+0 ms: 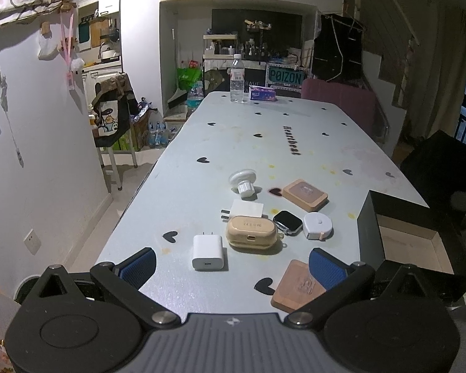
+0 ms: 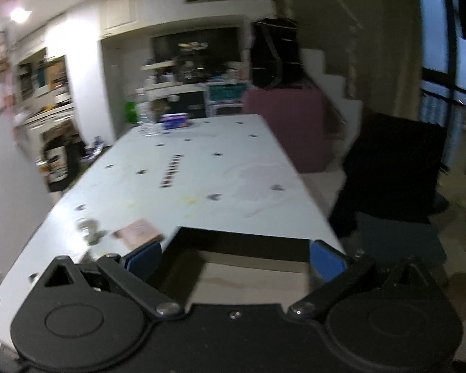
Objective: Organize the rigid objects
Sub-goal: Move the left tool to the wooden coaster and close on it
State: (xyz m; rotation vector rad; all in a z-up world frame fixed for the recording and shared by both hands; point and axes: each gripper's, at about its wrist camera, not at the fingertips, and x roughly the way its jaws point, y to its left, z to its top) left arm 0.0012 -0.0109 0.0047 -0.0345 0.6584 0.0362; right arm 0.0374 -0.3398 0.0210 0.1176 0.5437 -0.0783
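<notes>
My left gripper is open above the near table edge with nothing between its fingers. Just ahead lie a white charger, a tan earbud case, a smartwatch, a white tape measure, a second white adapter, a white round knob and two brown coasters. The nearer coaster lies partly under the right finger. A black open box sits at the right. My right gripper is open over that box; this view is blurred.
A water bottle and a tissue pack stand at the far end of the table. A pink chair and a dark chair are on the right side. A wall and a stool with bags are on the left.
</notes>
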